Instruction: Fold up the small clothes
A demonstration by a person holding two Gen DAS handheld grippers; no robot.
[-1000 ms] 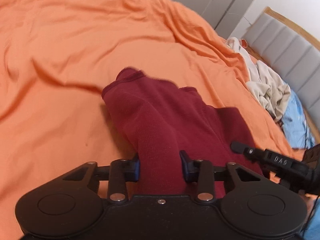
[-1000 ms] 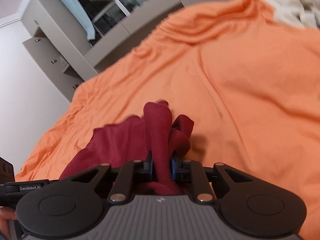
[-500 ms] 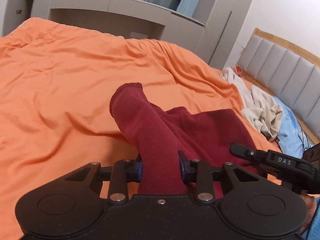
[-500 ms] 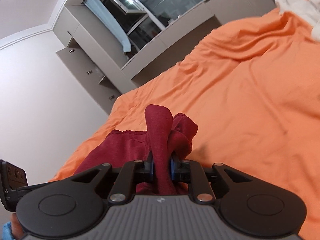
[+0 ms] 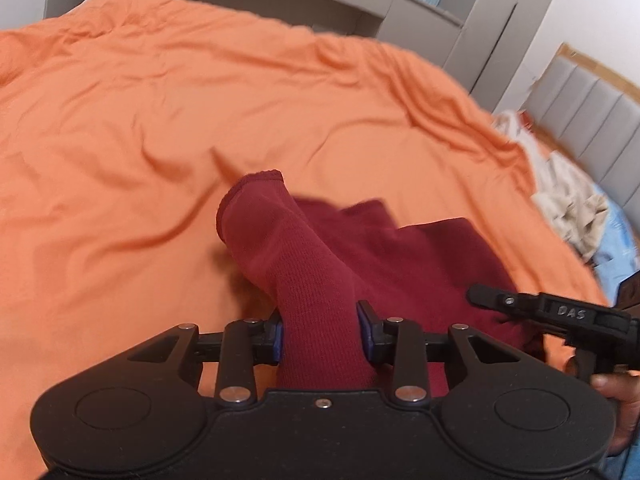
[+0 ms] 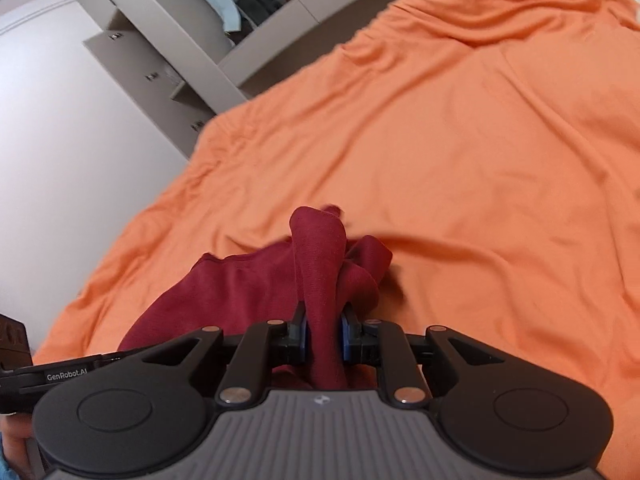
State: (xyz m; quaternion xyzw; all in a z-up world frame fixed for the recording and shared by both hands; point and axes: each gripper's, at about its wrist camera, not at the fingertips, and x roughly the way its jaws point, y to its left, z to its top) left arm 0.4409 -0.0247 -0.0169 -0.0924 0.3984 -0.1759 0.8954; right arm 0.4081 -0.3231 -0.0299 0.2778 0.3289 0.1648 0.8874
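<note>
Two tongs are gripping one dark red garment (image 5: 400, 256) at once. My left tongs (image 5: 320, 330) are clamped on a thick roll of its cloth, low in the frame's middle; my right tongs (image 6: 323, 338) are pinching a thinner bunched edge, nearly closed. The rest is trailing on the orange bed cover (image 5: 200, 100). I am holding both edges, I judge, so the fold comes over evenly.

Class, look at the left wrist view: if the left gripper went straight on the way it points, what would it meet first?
The left gripper is already shut on the red garment, which bunches ahead of it. Beyond that, it would probably meet the orange bedcover, since it tilts downward; depth is hard to judge.
</note>
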